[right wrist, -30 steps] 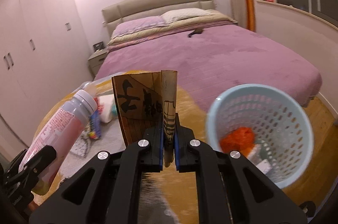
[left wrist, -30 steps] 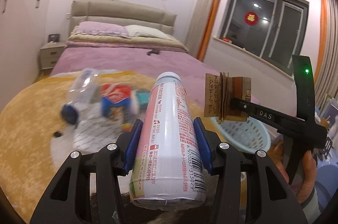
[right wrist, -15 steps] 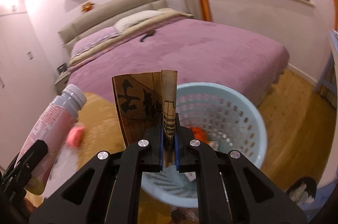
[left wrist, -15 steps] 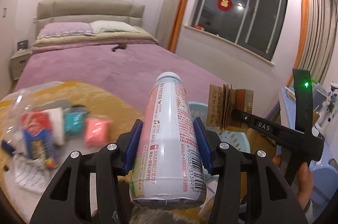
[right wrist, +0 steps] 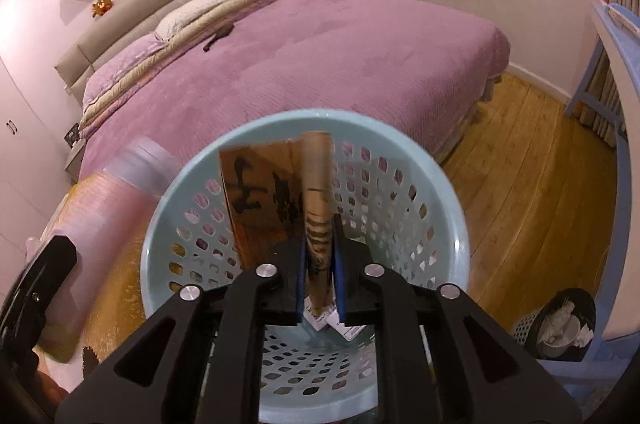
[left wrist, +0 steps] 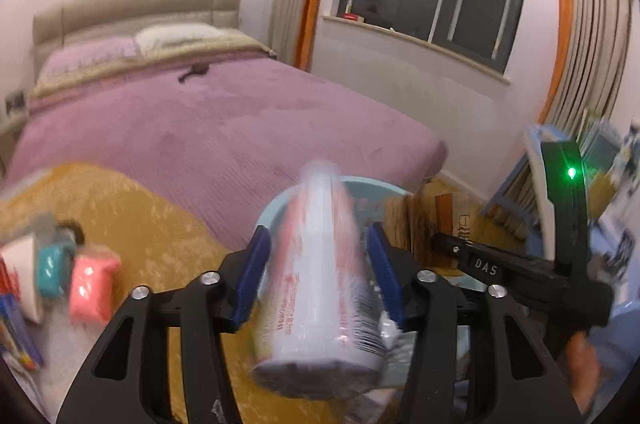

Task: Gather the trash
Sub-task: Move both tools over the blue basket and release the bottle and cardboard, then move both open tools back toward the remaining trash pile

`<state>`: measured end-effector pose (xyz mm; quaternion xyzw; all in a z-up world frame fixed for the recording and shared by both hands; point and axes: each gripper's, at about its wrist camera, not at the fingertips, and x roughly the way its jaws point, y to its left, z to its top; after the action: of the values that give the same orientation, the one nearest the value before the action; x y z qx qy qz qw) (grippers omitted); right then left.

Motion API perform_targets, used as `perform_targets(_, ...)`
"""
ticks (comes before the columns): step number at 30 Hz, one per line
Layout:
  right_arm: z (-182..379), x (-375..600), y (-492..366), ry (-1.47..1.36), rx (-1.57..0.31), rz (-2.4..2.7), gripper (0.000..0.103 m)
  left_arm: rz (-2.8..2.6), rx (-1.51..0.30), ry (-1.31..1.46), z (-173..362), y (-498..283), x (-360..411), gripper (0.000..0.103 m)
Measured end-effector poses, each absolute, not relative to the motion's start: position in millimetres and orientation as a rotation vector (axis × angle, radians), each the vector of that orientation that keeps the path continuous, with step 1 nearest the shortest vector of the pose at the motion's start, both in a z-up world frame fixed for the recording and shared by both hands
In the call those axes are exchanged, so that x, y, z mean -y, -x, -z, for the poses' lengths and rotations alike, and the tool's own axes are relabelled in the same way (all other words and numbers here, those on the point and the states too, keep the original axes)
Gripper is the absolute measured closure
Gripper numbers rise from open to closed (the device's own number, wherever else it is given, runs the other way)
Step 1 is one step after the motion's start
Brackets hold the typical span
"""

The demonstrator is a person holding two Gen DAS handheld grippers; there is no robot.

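Note:
My left gripper [left wrist: 316, 264] is open, its blue pads standing clear of the pink-and-white bottle [left wrist: 324, 276], which is blurred and tipping nose-down toward the light blue basket [left wrist: 280, 204]. My right gripper [right wrist: 319, 264] is shut on a folded brown cardboard piece [right wrist: 272, 196] and holds it right over the open basket [right wrist: 448, 208]. The bottle shows blurred at the basket's left rim in the right wrist view [right wrist: 112, 204]. The right gripper and its cardboard [left wrist: 424, 220] show to the right in the left wrist view. Paper scraps lie in the basket's bottom.
A pink packet [left wrist: 92, 288], a teal packet [left wrist: 52, 268] and other litter lie on the yellow rug [left wrist: 152, 216] at left. A purple bed [right wrist: 320, 64] stands behind the basket. A dark small bin [right wrist: 560, 324] and a blue chair [right wrist: 612, 72] stand on the wooden floor at right.
Both grippers swung right and down over the basket. The left gripper's jaws opened and the bottle is slipping out. The right gripper still holds the cardboard.

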<state>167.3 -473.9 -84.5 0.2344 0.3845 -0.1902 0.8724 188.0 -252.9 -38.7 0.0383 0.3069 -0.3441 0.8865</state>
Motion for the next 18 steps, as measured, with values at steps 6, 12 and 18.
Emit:
perform_targets(6,86,470,-160,-0.497,-0.784,0.380,0.046,0.704,-0.625,-0.058,35,-181,237,0.035)
perform_targets(12,71,455,-150,-0.456,-0.755,0.357,0.046,0.663,-0.572,-0.048,24,-163,213,0.035)
perform_targets(18,49,423,-148,-0.398,-0.716,0.285,0.046,0.621,-0.543,-0.001,9,-146,179,0.035)
